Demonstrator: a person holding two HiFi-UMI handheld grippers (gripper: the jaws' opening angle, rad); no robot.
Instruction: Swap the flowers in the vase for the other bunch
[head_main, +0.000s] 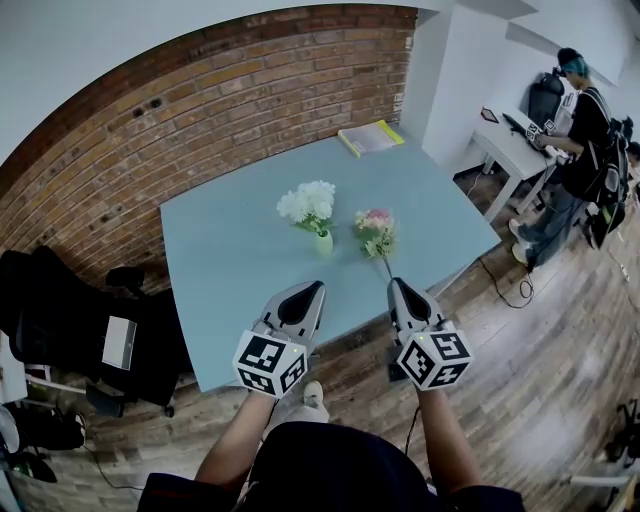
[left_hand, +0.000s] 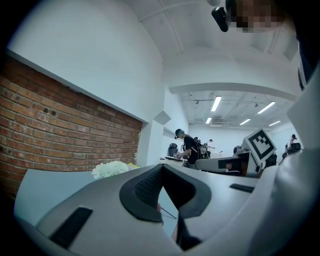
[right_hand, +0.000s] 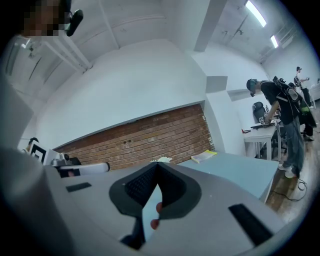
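Note:
White flowers (head_main: 308, 203) stand in a small green vase (head_main: 323, 242) near the middle of the light-blue table (head_main: 230, 260). A pink and green bunch (head_main: 376, 230) lies on the table just right of the vase, its stem pointing toward me. My left gripper (head_main: 317, 288) hovers over the table's near edge, short of the vase, jaws together and empty. My right gripper (head_main: 394, 284) is level with it, just short of the pink bunch's stem, also shut and empty. The left gripper view shows the white flowers (left_hand: 110, 169) beyond the closed left gripper (left_hand: 161, 166).
A yellow-green book (head_main: 370, 137) lies at the table's far right corner. A brick wall (head_main: 150, 130) runs behind the table. Black chairs and bags (head_main: 90, 330) crowd the floor at left. A person (head_main: 580, 140) stands at a white desk (head_main: 510, 150) at far right.

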